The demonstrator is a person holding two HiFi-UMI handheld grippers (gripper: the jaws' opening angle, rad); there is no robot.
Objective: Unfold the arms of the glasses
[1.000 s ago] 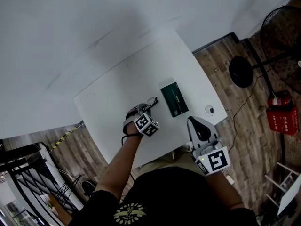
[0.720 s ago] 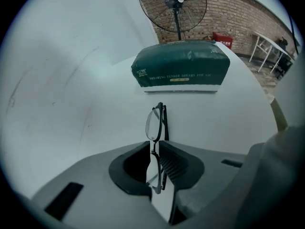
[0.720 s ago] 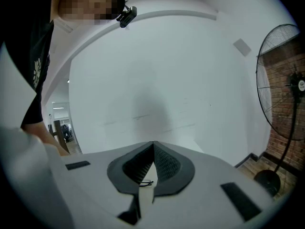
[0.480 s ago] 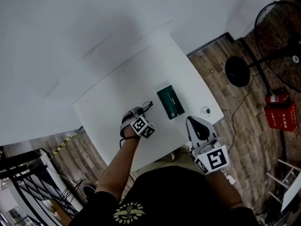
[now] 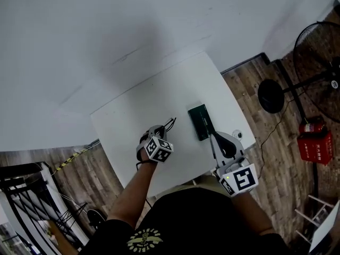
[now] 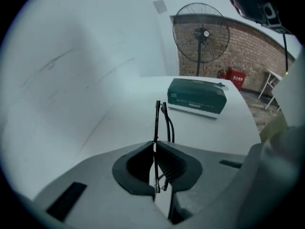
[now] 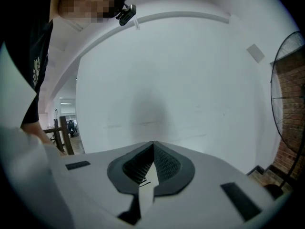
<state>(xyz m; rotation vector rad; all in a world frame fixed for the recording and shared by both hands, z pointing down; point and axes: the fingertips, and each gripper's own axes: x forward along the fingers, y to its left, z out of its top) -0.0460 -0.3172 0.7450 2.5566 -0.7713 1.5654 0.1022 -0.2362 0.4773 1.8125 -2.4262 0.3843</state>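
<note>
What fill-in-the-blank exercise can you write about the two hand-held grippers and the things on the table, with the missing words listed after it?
1. The left hand-held gripper is shut on the ____.
2. The right hand-held gripper has its jaws together and holds ____.
3. The box that lies on the white table is dark ____ in colour.

Missing words: glasses; nothing; green.
</note>
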